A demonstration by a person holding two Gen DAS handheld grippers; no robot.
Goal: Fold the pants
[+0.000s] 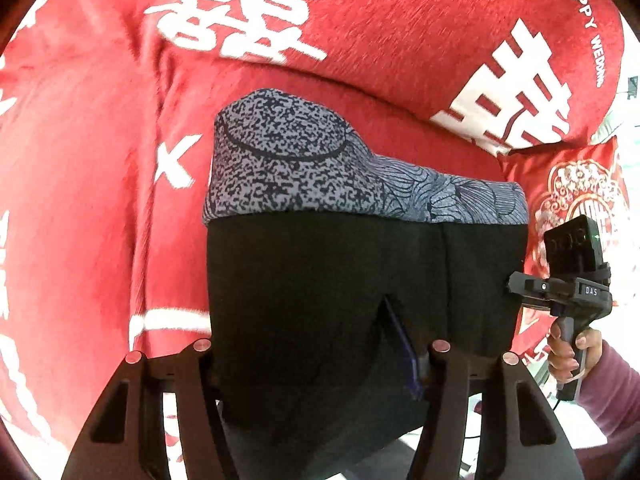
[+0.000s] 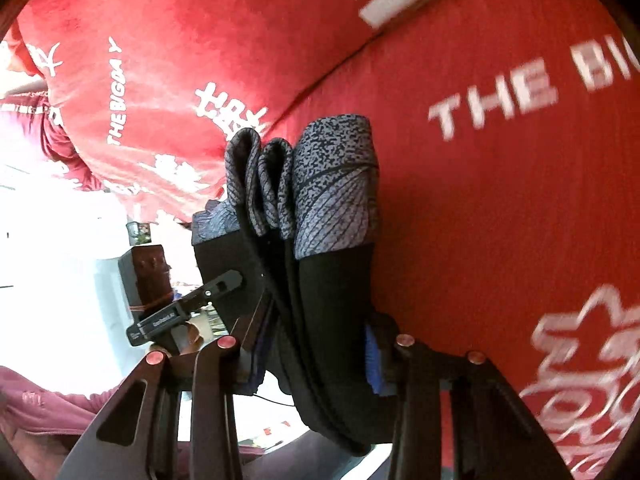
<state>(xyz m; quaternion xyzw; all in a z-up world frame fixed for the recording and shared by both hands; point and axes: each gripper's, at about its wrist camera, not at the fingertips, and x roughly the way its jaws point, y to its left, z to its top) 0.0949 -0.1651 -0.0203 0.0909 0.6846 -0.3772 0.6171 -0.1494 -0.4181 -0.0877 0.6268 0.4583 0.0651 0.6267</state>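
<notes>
White lettering on the red blanket point(image 1: 380, 40) reads "HAPPY WEDDING" at the upper right of the left wrist view, and "THE BIG DAY" at the upper left of the right wrist view. The right hand-held gripper point(image 1: 516, 284) carries a small "DAS" label at the right edge of the left wrist view. The pants point(image 1: 360, 272), black with a speckled grey waistband, hang folded at frame centre above the blanket. The left hand-held gripper point(image 1: 316, 354) is clenched on their black cloth, and the right one grasps the pants' edge. A hand point(image 1: 568, 352) in a maroon sleeve holds the right handle.
</notes>
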